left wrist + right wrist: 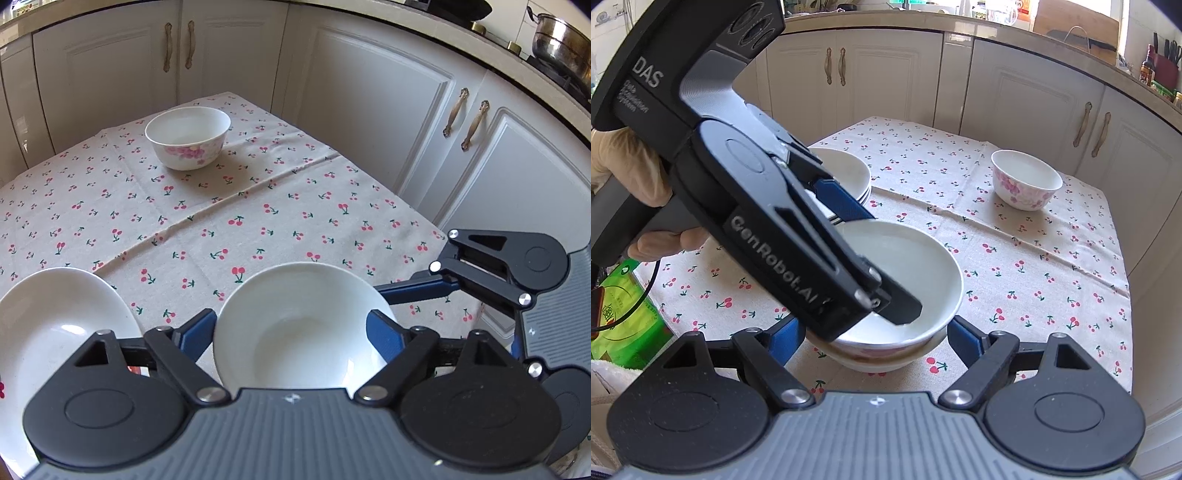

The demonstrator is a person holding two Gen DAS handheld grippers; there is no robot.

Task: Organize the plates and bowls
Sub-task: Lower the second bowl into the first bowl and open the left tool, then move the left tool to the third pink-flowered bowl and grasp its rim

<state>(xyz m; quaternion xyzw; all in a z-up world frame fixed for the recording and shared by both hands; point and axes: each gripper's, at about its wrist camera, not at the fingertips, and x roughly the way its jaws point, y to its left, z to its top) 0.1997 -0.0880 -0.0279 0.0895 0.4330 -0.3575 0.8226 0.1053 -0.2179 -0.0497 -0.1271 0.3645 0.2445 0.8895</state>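
Both my claws stand open around the nested bowls [897, 295] near the table's [1052, 258] front edge, so I'd back each off straight, touching no rim, then fetch the floral bowl [1025, 181] at the far corner.

I count three bowls on the counter [1052, 258]: two nested one inside the other [908, 288] close in front of me, and one flower-patterned bowl [1025, 181] standing well apart near the far edge. There is one stack of white plates [849, 173], and from the rims I make out about three, though I cannot tell the exact number. Two claws are in my views, the left claw [882, 262] and the right claw [875, 341].
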